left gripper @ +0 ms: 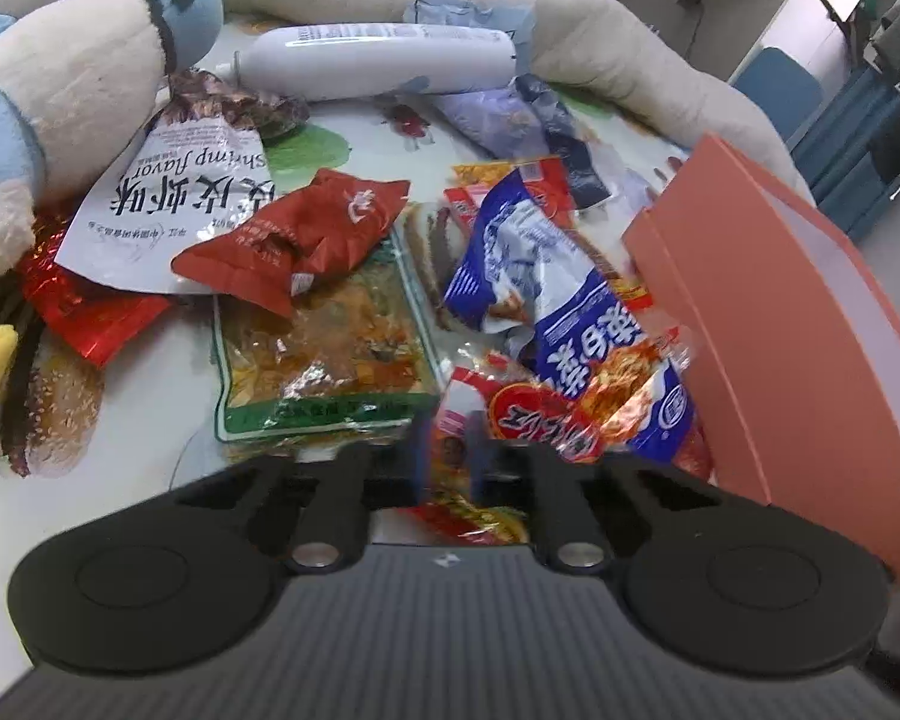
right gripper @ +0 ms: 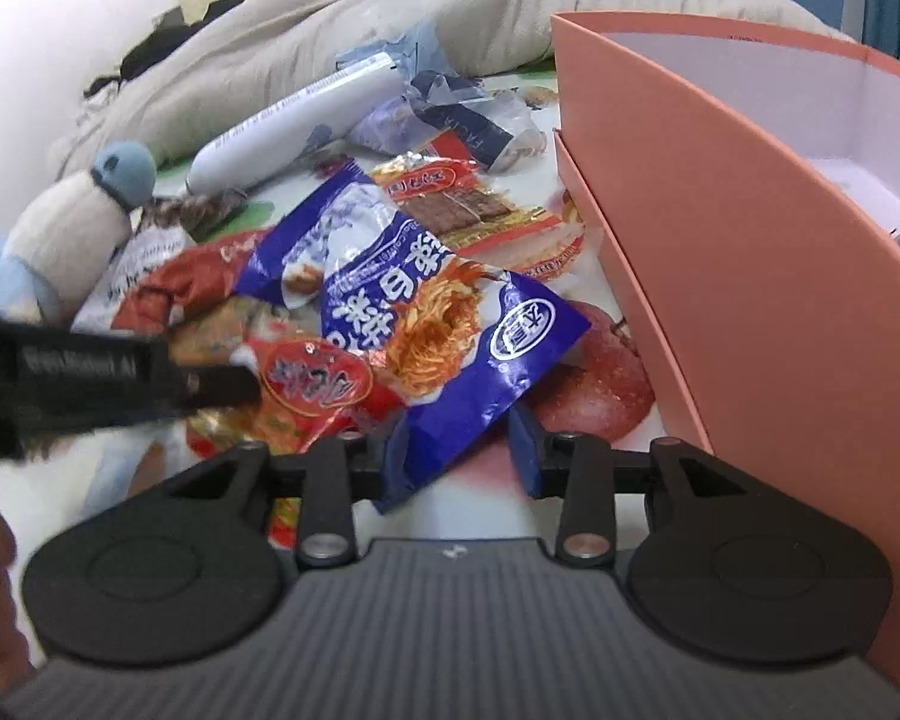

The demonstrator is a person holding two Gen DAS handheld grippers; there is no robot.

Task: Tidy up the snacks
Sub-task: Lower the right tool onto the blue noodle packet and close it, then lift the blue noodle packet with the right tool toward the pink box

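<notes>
A pile of snack packets lies on the table. A blue and white packet [right gripper: 432,324] lies on top, also in the left wrist view [left gripper: 564,312]. My right gripper [right gripper: 459,459] is open, its blue fingertips on either side of that packet's near corner. My left gripper [left gripper: 450,450] is shut on a red and orange packet [left gripper: 510,414], seen from the side in the right wrist view [right gripper: 306,384]. A clear green-edged packet [left gripper: 324,348], a dark red packet [left gripper: 306,234] and a white shrimp-flavor bag [left gripper: 174,192] lie to the left. A salmon-pink open box [right gripper: 720,228] stands at the right.
A white tube bottle [left gripper: 378,60] and crumpled bluish wrappers [left gripper: 510,114] lie at the back. A blue and white plush toy [left gripper: 60,96] sits at the left. A beige padded cushion [left gripper: 618,60] rims the table's far side. A flat orange-edged jerky packet [right gripper: 474,204] lies beside the box.
</notes>
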